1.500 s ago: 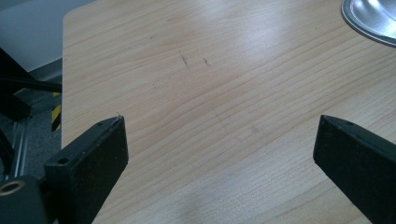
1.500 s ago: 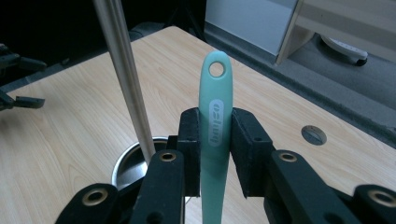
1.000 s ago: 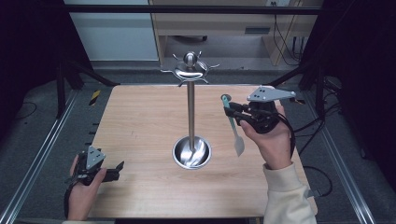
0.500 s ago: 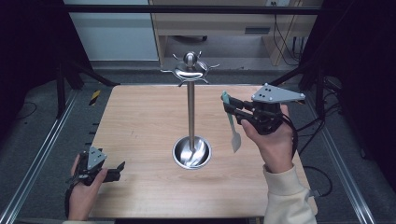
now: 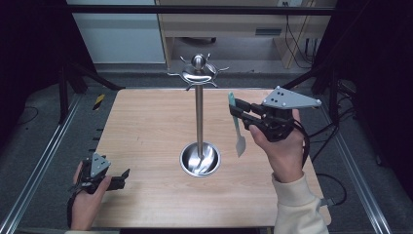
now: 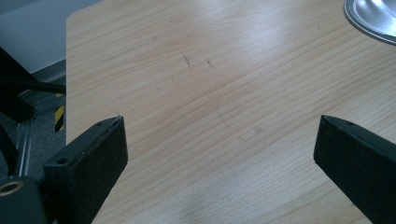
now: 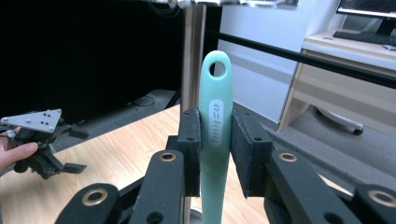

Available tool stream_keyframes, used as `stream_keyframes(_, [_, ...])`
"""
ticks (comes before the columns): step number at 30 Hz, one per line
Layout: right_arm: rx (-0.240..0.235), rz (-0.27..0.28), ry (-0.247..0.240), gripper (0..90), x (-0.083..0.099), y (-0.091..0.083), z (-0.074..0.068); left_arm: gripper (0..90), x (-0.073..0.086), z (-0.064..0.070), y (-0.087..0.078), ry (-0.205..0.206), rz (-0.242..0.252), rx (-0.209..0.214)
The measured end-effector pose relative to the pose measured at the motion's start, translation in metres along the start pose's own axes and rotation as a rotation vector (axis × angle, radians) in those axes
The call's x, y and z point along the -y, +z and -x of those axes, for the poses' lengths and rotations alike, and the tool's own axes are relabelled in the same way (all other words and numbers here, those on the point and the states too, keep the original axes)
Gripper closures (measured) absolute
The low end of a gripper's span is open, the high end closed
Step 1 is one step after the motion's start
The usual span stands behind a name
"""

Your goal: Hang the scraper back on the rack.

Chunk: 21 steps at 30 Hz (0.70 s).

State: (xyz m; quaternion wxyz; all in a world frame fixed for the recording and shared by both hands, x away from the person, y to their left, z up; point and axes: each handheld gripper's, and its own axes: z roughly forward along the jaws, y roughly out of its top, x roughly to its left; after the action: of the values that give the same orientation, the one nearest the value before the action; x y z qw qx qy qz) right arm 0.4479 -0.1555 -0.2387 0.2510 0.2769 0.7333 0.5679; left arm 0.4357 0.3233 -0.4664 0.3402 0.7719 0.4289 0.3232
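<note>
Wooden table, desk behind, monitor

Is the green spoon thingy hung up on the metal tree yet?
Not yet. Done: the right gripper has the green utensil clamped by its handle and lifted upright beside the stand. Left: hooking its hole onto a top hook. The left gripper rests open near the table's edge.

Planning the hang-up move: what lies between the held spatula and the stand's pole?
In the high view, nothing: bare gap between the spatula in the right gripper and the pole.
</note>
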Motion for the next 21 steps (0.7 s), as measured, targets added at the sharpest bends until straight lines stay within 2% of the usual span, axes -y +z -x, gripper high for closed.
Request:
stream_keyframes(13, [0.013, 0.058, 0.006, 74.2, -0.011, 0.001, -0.007, 2.7, 0.000, 0.001, 0.000, 0.003, -0.003, -0.001])
stream_keyframes(21, [0.007, 0.067, -0.001, 74.1, -0.014, -0.002, -0.011, 2.7, 0.000, 0.001, 0.000, 0.002, -0.003, -0.003])
